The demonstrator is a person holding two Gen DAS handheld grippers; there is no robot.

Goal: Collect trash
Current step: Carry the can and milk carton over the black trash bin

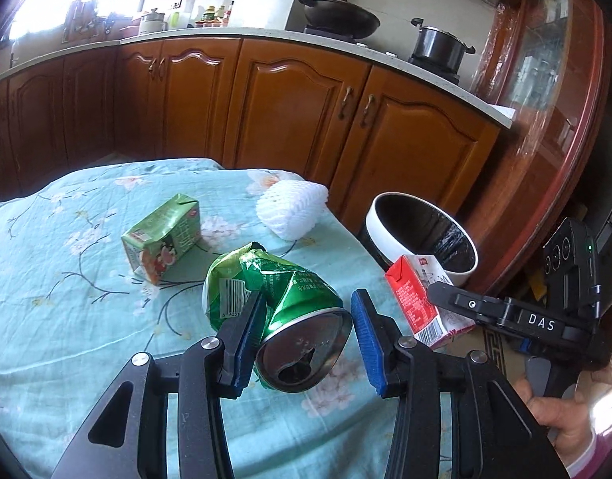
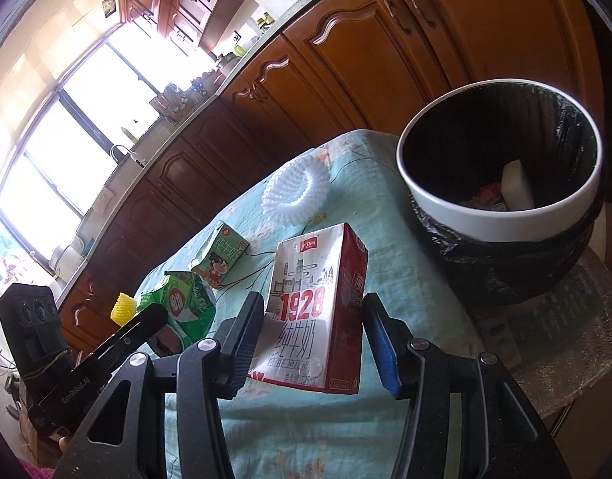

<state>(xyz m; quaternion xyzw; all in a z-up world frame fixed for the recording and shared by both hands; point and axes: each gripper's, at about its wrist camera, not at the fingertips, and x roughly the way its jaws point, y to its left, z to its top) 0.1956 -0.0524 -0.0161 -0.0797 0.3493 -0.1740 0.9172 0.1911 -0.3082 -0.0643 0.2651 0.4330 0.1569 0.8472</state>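
A crushed green can [image 1: 282, 303] lies on the floral tablecloth [image 1: 66, 319] between the fingers of my left gripper [image 1: 306, 319], which is open around it; the left pad [image 1: 250, 331] touches the can. My right gripper [image 2: 311, 331] is open around a red and white milk carton [image 2: 317, 315], also in the left wrist view [image 1: 417, 299]; a gap shows on its right side. A green carton [image 1: 162, 235] and a white foam net [image 1: 292, 209] lie further back. The white-rimmed trash bin [image 2: 501, 223] with a black liner stands off the table's right edge.
Wooden kitchen cabinets [image 1: 306, 111] stand behind the table, with a wok [image 1: 337, 12] and a pot [image 1: 439, 46] on the counter. A yellow foam piece [image 2: 122, 307] shows beyond the can. A red wooden glass-fronted cabinet [image 1: 545, 80] stands at the right.
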